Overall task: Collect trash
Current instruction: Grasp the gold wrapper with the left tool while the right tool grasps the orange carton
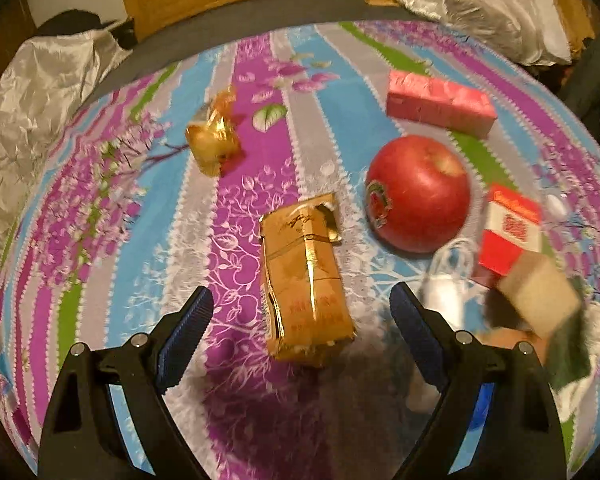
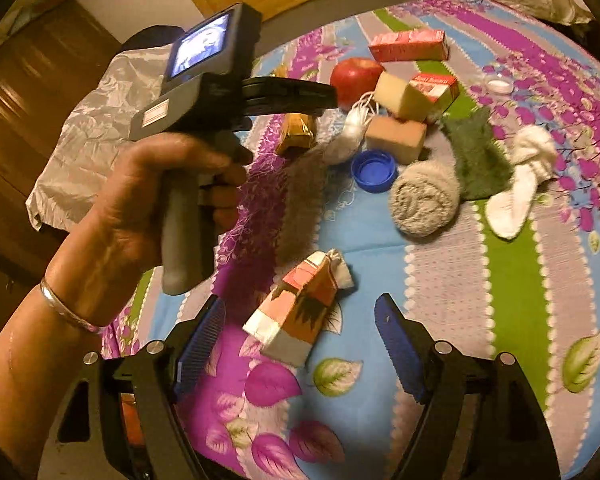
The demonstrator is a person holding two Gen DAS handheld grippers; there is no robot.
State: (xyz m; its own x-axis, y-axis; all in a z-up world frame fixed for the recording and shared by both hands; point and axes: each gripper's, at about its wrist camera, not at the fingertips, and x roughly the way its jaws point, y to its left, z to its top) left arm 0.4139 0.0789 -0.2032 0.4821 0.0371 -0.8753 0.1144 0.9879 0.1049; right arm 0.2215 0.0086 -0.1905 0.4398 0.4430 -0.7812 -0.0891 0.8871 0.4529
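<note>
My left gripper (image 1: pixel 302 306) is open, its jaws either side of the near end of a crumpled gold cigarette pack (image 1: pixel 306 280) lying on the striped floral cloth (image 1: pixel 140 240). A crumpled gold wrapper (image 1: pixel 214 138) lies further back left. My right gripper (image 2: pixel 300 312) is open, with a torn orange and white packet (image 2: pixel 300 304) lying on the cloth between its jaws. The gold pack also shows in the right wrist view (image 2: pixel 298 132), under the left hand-held gripper's body (image 2: pixel 220 92).
A red apple (image 1: pixel 418 192), a pink box (image 1: pixel 440 102), a red and white box (image 1: pixel 508 232), sponges (image 2: pixel 396 136), a blue bottle cap (image 2: pixel 374 168), a rolled grey cloth (image 2: pixel 424 200), a green cloth (image 2: pixel 478 156), a white sock (image 2: pixel 520 180) and a small white lid (image 2: pixel 499 85) lie on the cloth. Silvery sheets (image 1: pixel 28 120) hang at the edges.
</note>
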